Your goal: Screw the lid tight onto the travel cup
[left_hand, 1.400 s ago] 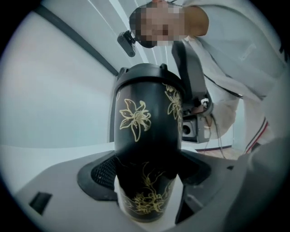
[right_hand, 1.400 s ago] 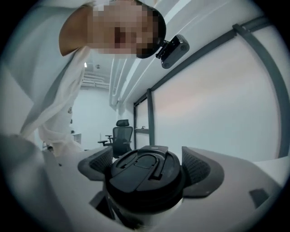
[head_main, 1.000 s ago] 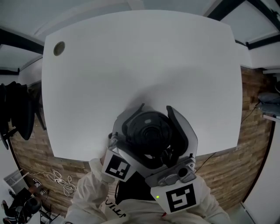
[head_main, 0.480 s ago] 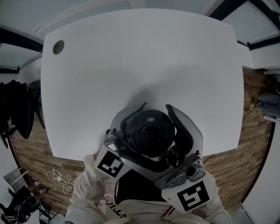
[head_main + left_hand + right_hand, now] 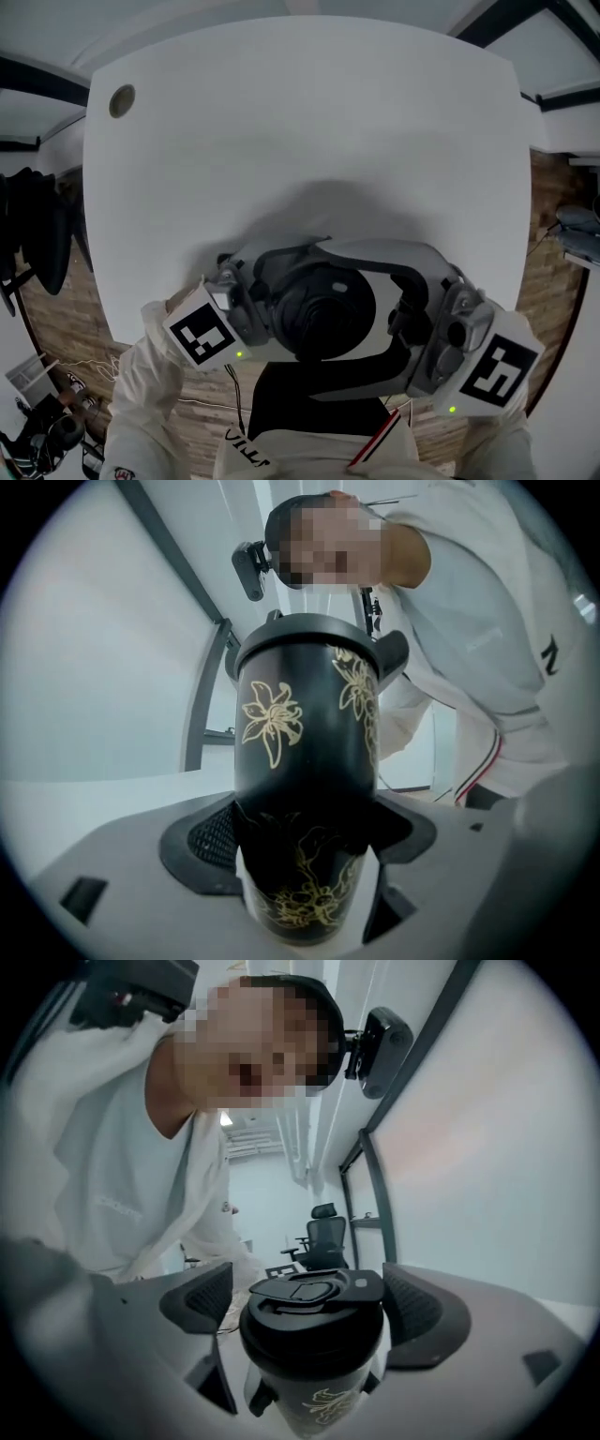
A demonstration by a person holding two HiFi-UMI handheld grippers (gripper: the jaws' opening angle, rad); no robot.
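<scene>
Left gripper (image 5: 305, 874) swung leftward; clamps cup (image 5: 305, 724)

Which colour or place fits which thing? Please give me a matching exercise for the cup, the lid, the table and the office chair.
Things:
1. cup
2. lid
3. table
4. office chair

Descriptions:
A. white
B. far in the background
C. black with gold flowers
D. plain black, on top of the cup

Pairs: 1-C, 2-D, 3-A, 4-B
</scene>
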